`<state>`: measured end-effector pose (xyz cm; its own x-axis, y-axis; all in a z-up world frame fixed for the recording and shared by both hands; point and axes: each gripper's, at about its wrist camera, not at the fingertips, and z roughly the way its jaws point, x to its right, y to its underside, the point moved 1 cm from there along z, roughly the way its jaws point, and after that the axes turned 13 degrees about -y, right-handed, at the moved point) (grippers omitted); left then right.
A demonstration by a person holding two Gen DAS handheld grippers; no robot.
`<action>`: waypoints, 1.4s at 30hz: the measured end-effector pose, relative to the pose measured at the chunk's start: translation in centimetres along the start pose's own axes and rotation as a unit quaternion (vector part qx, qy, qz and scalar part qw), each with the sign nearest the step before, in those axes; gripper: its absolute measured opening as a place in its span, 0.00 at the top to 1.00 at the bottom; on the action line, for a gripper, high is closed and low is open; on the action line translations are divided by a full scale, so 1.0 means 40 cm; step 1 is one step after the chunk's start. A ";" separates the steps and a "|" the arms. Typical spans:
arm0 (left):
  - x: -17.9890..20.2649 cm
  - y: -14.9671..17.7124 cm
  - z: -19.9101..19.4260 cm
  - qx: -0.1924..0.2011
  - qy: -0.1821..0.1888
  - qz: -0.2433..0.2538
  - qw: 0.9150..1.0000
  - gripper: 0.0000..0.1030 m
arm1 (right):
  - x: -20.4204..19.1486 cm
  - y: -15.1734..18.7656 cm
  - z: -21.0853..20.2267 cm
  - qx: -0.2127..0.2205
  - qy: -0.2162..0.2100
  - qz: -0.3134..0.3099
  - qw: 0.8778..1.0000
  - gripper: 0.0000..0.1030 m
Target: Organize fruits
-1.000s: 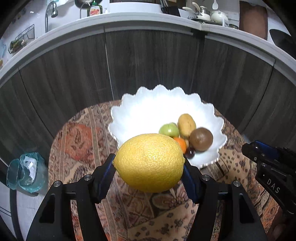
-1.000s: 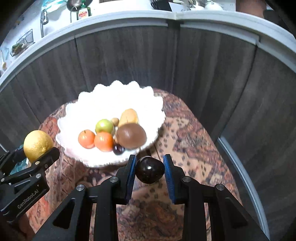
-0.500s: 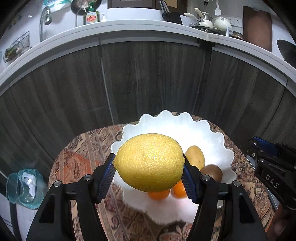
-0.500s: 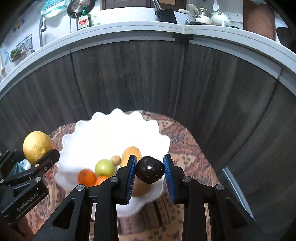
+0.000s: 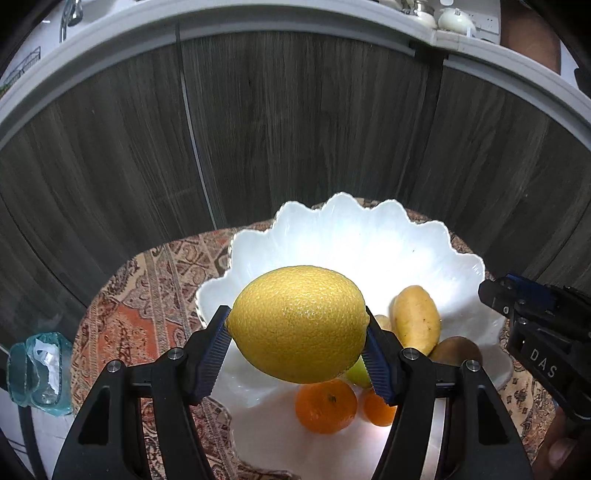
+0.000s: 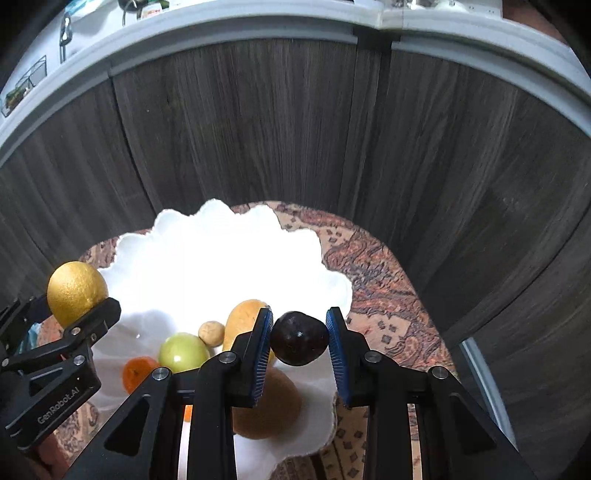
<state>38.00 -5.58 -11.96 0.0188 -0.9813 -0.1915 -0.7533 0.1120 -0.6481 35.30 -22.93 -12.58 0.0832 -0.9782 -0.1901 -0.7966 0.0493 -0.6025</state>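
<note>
**Left wrist view: lemon and plum held over the white bowl**

The left wrist view showed the left tool (image 5: pixel 297 328) clamped on a yellow lemon (image 5: pixel 298 324), its long axis lying crosswise from left to right between the blue pads, its tips against them. The lemon hung above the near left part of a white scalloped bowl (image 5: pixel 332 236). In the bowl lay two oranges (image 5: pixel 325 406) at the near side, a green fruit (image 5: pixel 356 373) just behind the lemon, a yellow oblong fruit (image 5: pixel 415 319) pointing away and slightly left, and a brown kiwi (image 5: pixel 456 350) on the right, touching it.

The right wrist view showed the right tool (image 6: pixel 300 343) closed on a dark, round plum (image 6: pixel 300 343), held above the near right part of the bowl, over the kiwi. A small tan fruit (image 6: pixel 211 332) sat between the green fruit and the yellow one.

The bowl stood on a surface covered by a patterned cloth (image 5: pixel 147 295) in red and brown. Dark wood-grain cabinet doors (image 5: pixel 295 129) rose behind it under a pale countertop edge (image 5: pixel 258 18), with a tap (image 6: pixel 64 33) at far left. A bluish plastic container (image 5: pixel 37 365) lay at the left, below the surface.

Both tools pointed forward and down at the bowl, side by side, the left one's black body at the left edge of the right wrist view.
</note>
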 end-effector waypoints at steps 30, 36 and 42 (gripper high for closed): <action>-0.033 0.021 -0.061 0.010 -0.046 0.002 0.999 0.02 | -0.021 -0.004 -0.062 0.020 0.041 -0.006 0.999 0.15; -0.057 0.034 -0.131 0.025 -0.041 -0.006 0.999 0.01 | -0.044 0.008 -0.132 0.038 0.033 -0.003 0.999 0.15; -0.081 0.054 -0.199 0.036 -0.048 -0.010 0.998 0.01 | -0.076 0.032 -0.197 0.051 0.028 -0.007 0.998 0.14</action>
<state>31.06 -3.41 -6.87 0.0991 -0.9643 -0.2455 -0.7023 0.1070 -0.7038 29.30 -21.50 -6.68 0.0575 -0.9885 -0.1398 -0.7309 0.0537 -0.6803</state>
